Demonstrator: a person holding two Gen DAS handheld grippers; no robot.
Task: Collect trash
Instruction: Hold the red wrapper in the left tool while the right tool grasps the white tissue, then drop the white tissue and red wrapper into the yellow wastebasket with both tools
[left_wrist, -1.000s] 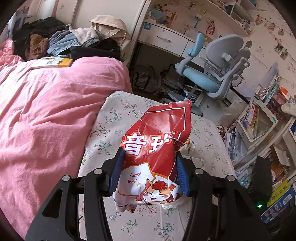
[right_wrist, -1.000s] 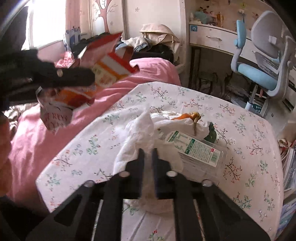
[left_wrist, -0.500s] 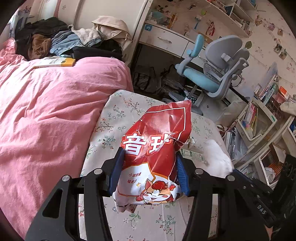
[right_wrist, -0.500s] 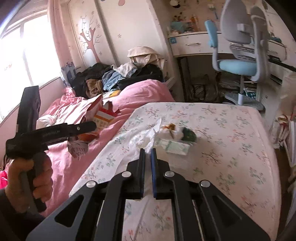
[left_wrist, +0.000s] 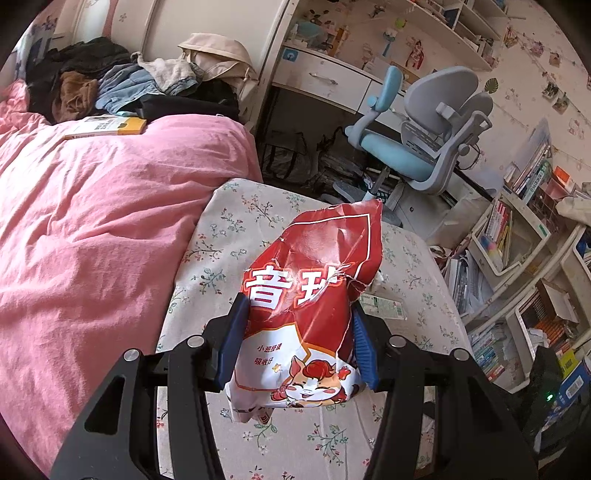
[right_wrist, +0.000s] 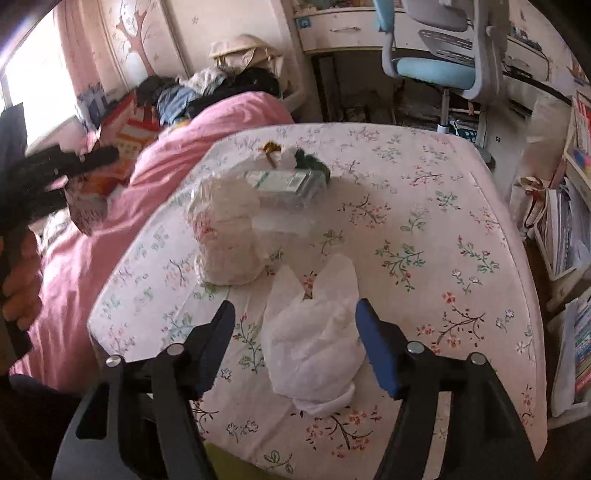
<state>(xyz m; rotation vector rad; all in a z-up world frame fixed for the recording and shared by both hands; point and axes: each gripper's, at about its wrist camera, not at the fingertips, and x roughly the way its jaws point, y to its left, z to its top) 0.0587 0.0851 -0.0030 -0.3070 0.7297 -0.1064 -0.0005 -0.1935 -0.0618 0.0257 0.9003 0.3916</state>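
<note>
- Your left gripper (left_wrist: 300, 341) has its fingers (left_wrist: 233, 338) clenched on a torn red snack bag (left_wrist: 308, 302), pads pressing its sides low down, so the bag stands up between them above the floral cloth of the desk (left_wrist: 236, 236).
- In the right wrist view the same bag (right_wrist: 122, 147) shows far to the left, out over the pink bed (right_wrist: 207, 125), with your left hand (right_wrist: 20, 280) on the handle below it.
- Your right gripper (right_wrist: 295, 323) has released: its fingers (right_wrist: 373, 343) have just been opening and now stand well apart.
- A crumpled white plastic bag (right_wrist: 314, 332) lies on the desk between those fingers; neither pad presses on it, though whether the right-hand pad just touches its edge you cannot tell.
- Just beyond it, to the left, sits a blurred white bundle (right_wrist: 227, 236); the blur hides what it is.
- Behind the bundle lies a clear plastic packet with a green-and-white label (right_wrist: 284, 182), and at its far side a small heap with something orange and something dark green (right_wrist: 291, 155).
- In the left wrist view only a corner of that labelled packet (left_wrist: 384, 306) peeks out from behind the red bag.
- Past the desk stands a blue and grey swivel chair (left_wrist: 428, 136); clothes are piled at the head of the bed (left_wrist: 122, 81).
</note>
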